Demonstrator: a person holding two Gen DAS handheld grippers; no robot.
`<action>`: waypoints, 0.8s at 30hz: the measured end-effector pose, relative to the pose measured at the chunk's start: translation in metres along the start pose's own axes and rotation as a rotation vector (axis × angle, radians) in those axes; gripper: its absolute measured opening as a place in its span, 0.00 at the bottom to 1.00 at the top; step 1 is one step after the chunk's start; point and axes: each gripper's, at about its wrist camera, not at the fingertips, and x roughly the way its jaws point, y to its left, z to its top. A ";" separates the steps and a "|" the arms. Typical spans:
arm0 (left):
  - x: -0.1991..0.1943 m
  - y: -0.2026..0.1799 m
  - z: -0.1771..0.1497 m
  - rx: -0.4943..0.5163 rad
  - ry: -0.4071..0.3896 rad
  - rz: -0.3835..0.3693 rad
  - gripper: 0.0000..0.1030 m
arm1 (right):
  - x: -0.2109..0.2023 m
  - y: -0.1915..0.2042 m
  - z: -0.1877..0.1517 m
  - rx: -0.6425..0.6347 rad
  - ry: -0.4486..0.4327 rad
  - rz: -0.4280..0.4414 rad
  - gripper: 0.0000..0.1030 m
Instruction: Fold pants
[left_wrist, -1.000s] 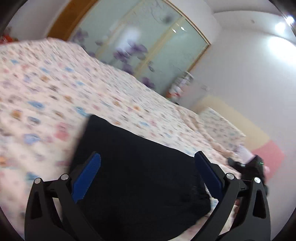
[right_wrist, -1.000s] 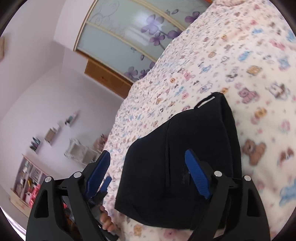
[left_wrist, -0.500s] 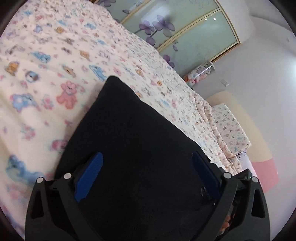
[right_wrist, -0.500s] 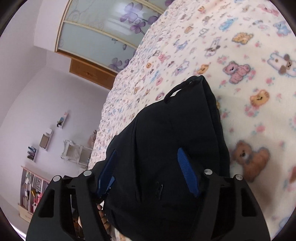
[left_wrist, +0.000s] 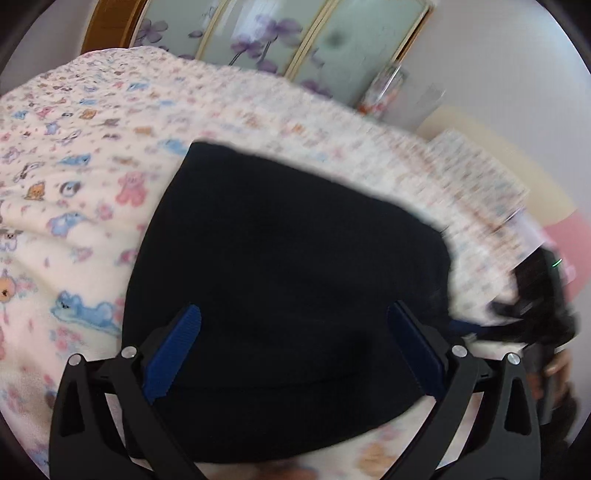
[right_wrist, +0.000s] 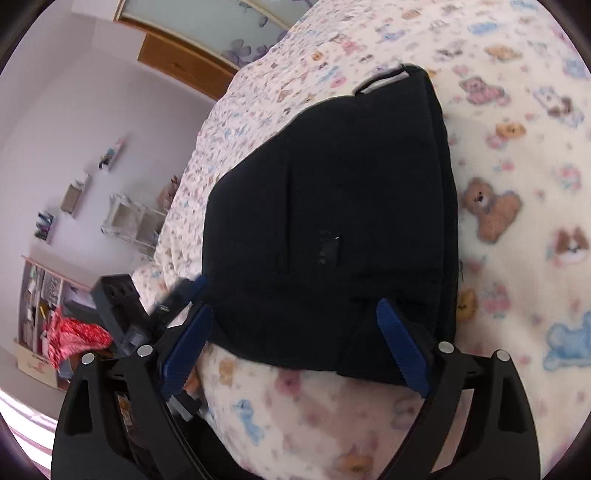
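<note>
Pants (left_wrist: 288, 280): black, folded, on the bedspread (left_wrist: 74, 184), ahead of both grippers.
Left gripper (left_wrist: 291, 350): jaws apart, empty.
Right gripper (right_wrist: 295, 343): just widened, empty.

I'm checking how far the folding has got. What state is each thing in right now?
black pants: folded into a compact stack, lying flat on the bed.
left gripper: open, over the pants, gripping nothing.
right gripper: open, jaws just widened, nothing pinched between the pads.
bedspread: spread under the pants.

no readable text, labels or numbers
</note>
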 end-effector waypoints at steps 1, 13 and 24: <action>0.006 -0.004 -0.002 0.035 0.009 0.037 0.98 | -0.001 -0.002 0.001 0.018 -0.003 0.014 0.90; -0.012 -0.007 -0.008 0.005 -0.118 -0.019 0.98 | -0.037 0.023 0.004 -0.069 -0.179 0.138 0.91; 0.010 -0.015 -0.012 0.072 -0.014 0.073 0.98 | -0.006 -0.001 0.009 0.025 -0.090 0.054 0.91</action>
